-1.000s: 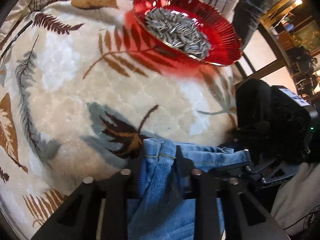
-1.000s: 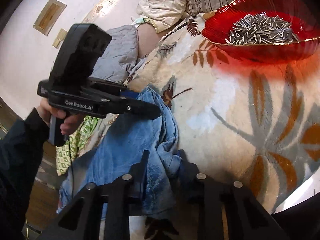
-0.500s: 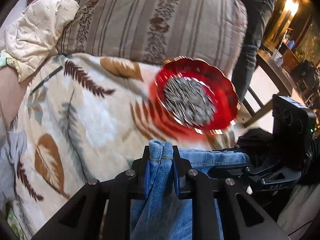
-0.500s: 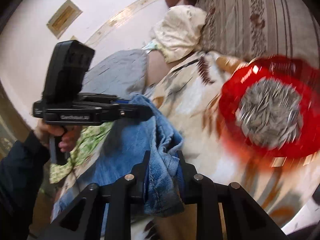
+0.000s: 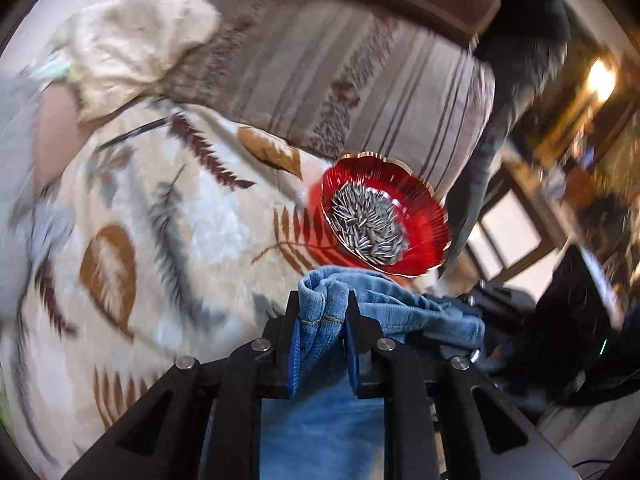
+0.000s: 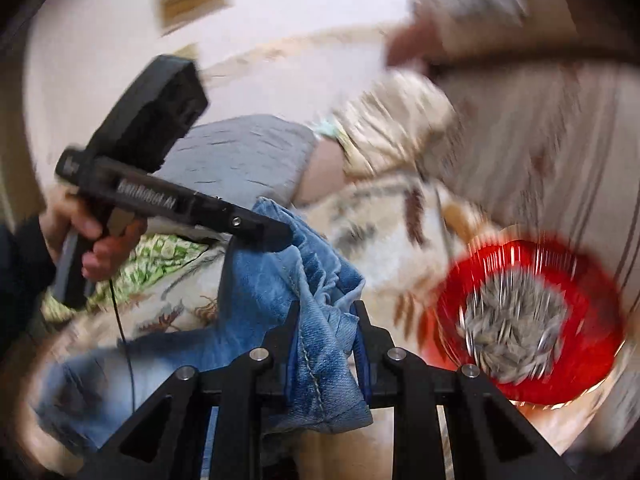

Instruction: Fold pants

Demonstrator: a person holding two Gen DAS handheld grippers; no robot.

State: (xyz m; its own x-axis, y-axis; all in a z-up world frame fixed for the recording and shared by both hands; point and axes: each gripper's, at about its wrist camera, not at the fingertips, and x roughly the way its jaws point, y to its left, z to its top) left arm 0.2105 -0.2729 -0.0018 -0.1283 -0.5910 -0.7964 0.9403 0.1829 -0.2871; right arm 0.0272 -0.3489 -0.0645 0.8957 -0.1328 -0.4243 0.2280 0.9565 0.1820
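Observation:
Blue denim pants [image 5: 384,312] hang bunched between both grippers above a leaf-patterned bed cover [image 5: 168,240]. My left gripper [image 5: 322,312] is shut on a folded hem of the pants. My right gripper [image 6: 325,320] is shut on another edge of the pants [image 6: 272,280]. In the right wrist view the left gripper [image 6: 276,234] shows from the side, held by a hand, with denim draped from its tip. The right gripper's body shows dark at the right of the left wrist view. The rest of the pants trails down to the cover.
A red glass dish [image 5: 424,232] of sunflower seeds [image 5: 366,220] sits on the cover just beyond the pants; it also shows in the right wrist view [image 6: 592,320]. A striped cushion [image 5: 360,72] and a cream pillow [image 5: 136,44] lie behind. A green patterned cloth [image 6: 156,256] lies at left.
Both grippers have lifted up and back with the pants in them. The cover and the red dish now sit farther below and away. Both views are blurred by motion.

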